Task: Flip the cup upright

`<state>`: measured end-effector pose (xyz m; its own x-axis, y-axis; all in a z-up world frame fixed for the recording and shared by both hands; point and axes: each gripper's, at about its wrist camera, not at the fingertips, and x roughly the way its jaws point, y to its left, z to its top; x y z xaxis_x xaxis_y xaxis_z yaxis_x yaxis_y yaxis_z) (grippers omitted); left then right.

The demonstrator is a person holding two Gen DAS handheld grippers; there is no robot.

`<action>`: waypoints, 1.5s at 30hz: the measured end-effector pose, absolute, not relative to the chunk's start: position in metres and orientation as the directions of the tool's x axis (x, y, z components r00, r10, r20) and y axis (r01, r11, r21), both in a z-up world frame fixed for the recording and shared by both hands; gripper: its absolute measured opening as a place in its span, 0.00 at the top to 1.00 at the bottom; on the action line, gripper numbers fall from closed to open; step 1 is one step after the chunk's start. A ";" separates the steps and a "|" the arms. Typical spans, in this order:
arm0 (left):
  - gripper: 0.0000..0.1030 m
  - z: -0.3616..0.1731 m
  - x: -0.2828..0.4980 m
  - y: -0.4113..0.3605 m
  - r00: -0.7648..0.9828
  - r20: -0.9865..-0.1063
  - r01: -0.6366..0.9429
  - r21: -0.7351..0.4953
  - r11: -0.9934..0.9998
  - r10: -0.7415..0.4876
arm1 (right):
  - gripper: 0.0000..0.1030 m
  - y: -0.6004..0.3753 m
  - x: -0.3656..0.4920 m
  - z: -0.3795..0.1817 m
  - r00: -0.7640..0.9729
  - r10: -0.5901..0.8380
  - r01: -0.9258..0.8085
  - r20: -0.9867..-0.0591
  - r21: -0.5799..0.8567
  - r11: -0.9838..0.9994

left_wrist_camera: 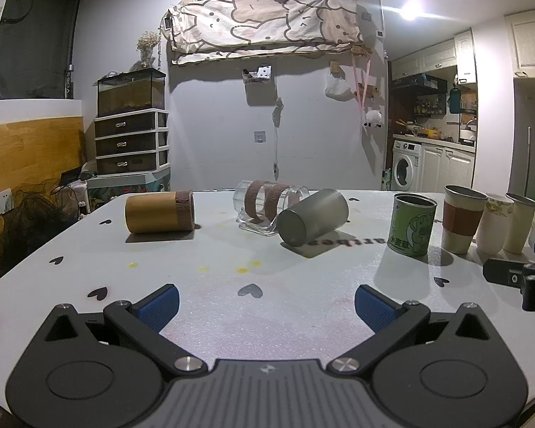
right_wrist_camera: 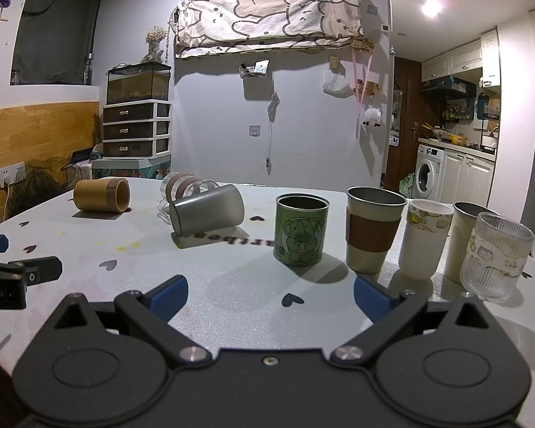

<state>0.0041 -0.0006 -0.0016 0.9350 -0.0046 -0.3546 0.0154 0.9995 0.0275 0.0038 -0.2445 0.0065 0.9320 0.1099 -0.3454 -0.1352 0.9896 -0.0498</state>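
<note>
Three cups lie on their sides on the white table (left_wrist_camera: 203, 253): a grey metal cup (left_wrist_camera: 312, 217) (right_wrist_camera: 207, 209) with its base toward me, a clear glass cup with brown bands (left_wrist_camera: 267, 205) (right_wrist_camera: 182, 187) just behind it, and a bamboo cup (left_wrist_camera: 159, 212) (right_wrist_camera: 101, 195) to the left. My left gripper (left_wrist_camera: 265, 305) is open and empty, low over the table's near edge, well short of the cups. My right gripper (right_wrist_camera: 271, 297) is open and empty, in front of the green tin. Each gripper's tip shows at the edge of the other's view.
A row of upright cups stands at the right: a green tin (right_wrist_camera: 301, 230) (left_wrist_camera: 412, 226), a cup with a brown sleeve (right_wrist_camera: 372, 230) (left_wrist_camera: 462, 217), a paper cup (right_wrist_camera: 424, 239), a cream cup (right_wrist_camera: 463, 239) and a ribbed glass (right_wrist_camera: 494, 256). Drawers (left_wrist_camera: 132, 142) stand beyond the table.
</note>
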 end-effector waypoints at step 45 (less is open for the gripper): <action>0.00 0.004 0.015 -0.012 0.935 -0.340 0.122 0.040 0.992 -0.101 | 0.02 -0.255 0.001 0.006 0.936 0.110 -0.126 -0.334 -0.025 0.992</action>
<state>0.0147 -0.0124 0.0043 0.9351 -0.1013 -0.3397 0.1218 0.9918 0.0396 0.0013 -0.2550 0.0063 0.9360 0.1101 -0.3345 -0.1256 0.9918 -0.0251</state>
